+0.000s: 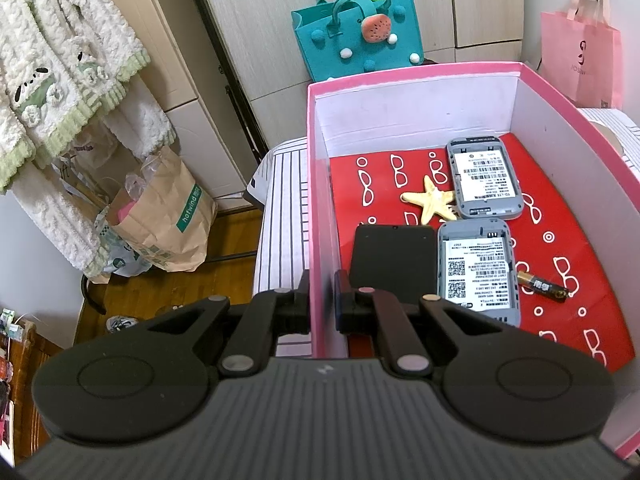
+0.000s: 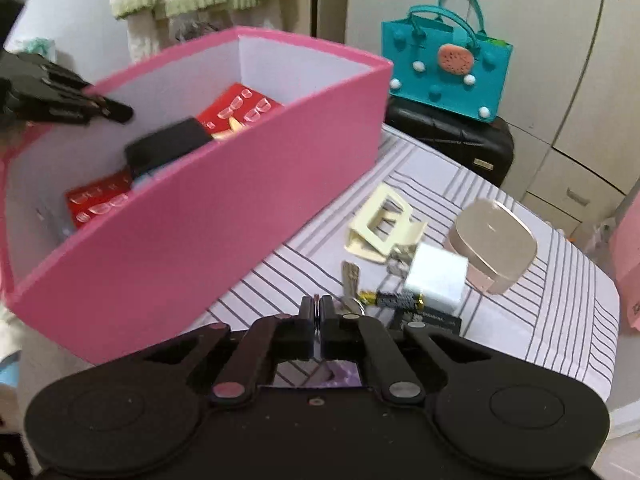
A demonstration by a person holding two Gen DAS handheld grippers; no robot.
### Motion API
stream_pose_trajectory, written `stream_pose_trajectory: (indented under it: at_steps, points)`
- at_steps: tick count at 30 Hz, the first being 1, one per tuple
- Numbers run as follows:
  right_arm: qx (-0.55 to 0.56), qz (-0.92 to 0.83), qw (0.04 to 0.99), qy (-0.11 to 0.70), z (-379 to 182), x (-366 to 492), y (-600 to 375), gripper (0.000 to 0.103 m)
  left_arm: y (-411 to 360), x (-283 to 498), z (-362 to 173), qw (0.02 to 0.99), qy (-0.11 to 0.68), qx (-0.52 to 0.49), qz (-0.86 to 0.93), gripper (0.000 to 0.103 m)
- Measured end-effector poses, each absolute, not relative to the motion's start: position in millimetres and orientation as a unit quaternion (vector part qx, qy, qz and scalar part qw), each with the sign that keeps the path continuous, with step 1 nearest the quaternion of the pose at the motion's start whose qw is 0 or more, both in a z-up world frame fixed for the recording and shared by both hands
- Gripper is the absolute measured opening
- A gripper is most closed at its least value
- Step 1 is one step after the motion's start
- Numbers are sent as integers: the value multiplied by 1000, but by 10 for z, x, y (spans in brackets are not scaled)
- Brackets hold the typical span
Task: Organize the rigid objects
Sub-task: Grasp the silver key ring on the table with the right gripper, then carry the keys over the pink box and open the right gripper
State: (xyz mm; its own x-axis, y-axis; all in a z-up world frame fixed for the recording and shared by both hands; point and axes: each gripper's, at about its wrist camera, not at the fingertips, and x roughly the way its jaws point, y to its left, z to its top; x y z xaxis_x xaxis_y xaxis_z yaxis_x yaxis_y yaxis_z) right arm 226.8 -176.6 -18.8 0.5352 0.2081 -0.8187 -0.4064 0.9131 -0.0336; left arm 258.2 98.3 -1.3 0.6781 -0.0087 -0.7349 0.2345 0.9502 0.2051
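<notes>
An open pink box [image 1: 416,74] with a red glasses-print floor stands on a striped cloth [image 2: 520,320]. In it lie two grey devices [image 1: 484,178] [image 1: 478,276], a starfish [image 1: 430,200], a black flat case [image 1: 392,264] and a battery [image 1: 542,286]. My left gripper [image 1: 322,280] is shut on the box's left wall. My right gripper [image 2: 317,300] is shut on a thin metal key ring, with the keys [image 2: 350,276] lying just ahead of it. Beyond them sit a second battery [image 2: 396,300], a white charger cube [image 2: 436,276], a cream hair clip [image 2: 384,224] and a beige rounded case [image 2: 494,246].
A teal felt bag [image 2: 444,68] sits on a black suitcase [image 2: 452,140] behind the cloth. A pink shopping bag [image 1: 582,60] hangs at the right. On the wooden floor at the left is a brown paper bag [image 1: 168,216], below hanging knitwear [image 1: 60,80].
</notes>
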Motion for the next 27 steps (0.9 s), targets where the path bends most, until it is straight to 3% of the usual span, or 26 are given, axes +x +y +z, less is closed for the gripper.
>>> stream_pose_trajectory:
  at_steps: [9,27]
  points:
    - [-19,179,868,463,106,2464,-1933,4,979,2585,-10,905,395,141,-67,7]
    - [-72,200,912,351,1168,2827,-1478,4,954,2582,-6,905,396,140,-70,8]
